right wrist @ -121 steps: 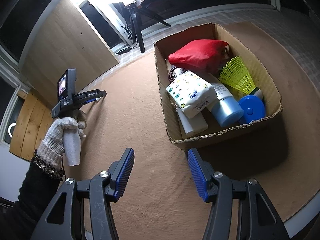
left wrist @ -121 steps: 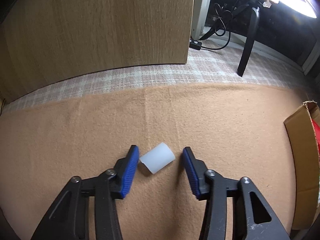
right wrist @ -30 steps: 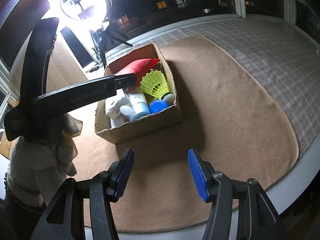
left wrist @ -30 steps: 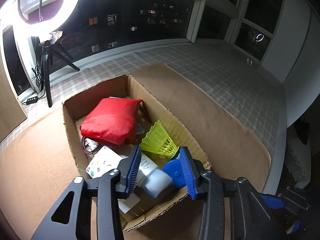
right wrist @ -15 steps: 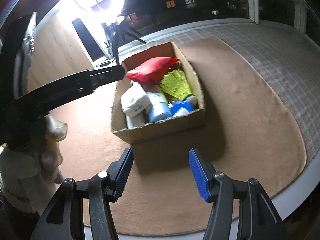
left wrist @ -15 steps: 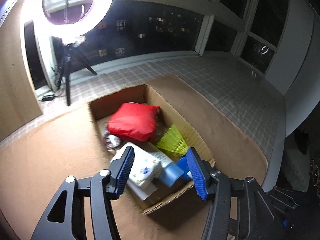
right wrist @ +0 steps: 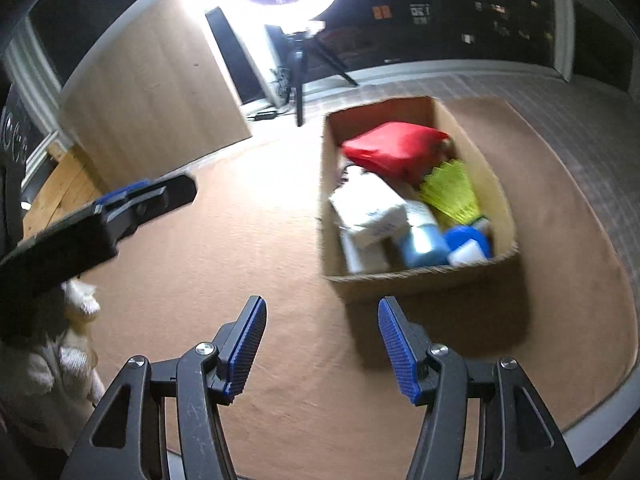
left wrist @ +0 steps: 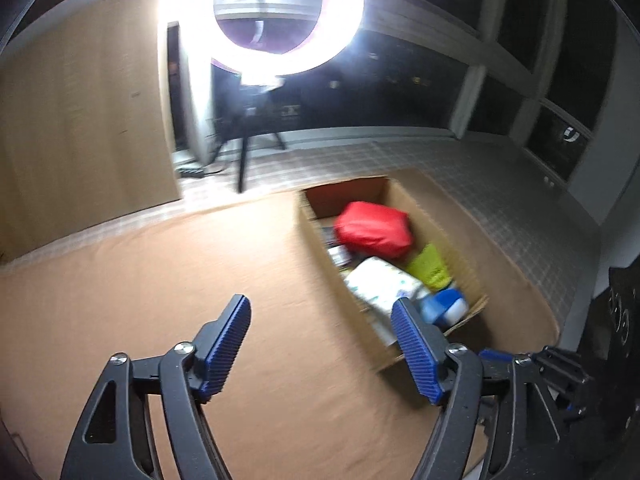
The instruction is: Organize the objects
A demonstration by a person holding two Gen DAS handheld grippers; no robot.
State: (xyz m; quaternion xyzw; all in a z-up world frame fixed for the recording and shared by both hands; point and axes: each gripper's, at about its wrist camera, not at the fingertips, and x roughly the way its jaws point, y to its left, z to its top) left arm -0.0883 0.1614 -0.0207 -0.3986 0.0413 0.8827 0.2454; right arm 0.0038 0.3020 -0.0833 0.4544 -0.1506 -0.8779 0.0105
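Note:
A cardboard box (left wrist: 344, 196) sits on the tan carpet, right of my left gripper (left wrist: 320, 308). That gripper hangs over bare carpet; its jaws are opening and nothing is between them. Inside the box lie a red pouch (left wrist: 374, 228), a white printed packet (left wrist: 380, 284), a yellow-green shuttlecock (left wrist: 430, 266) and a blue lid (left wrist: 444, 308). In the right wrist view the box (right wrist: 420, 280) stands just beyond my right gripper (right wrist: 322, 306), which is open and empty. There the red pouch (right wrist: 394, 148), a blue-capped bottle (right wrist: 422, 240) and a small white piece (right wrist: 468, 252) show.
A bright ring light (left wrist: 264, 12) on a tripod stands behind the carpet, beside a wooden panel (left wrist: 80, 120). Checked floor (left wrist: 500, 200) lies beyond the carpet's edge. The left gripper's black body (right wrist: 100, 220) and a white-gloved hand (right wrist: 72, 340) fill the left of the right wrist view.
My left gripper has drawn back from over the box to the left, and its jaws have spread wider. The right gripper has also swung left, so the box now sits further right.

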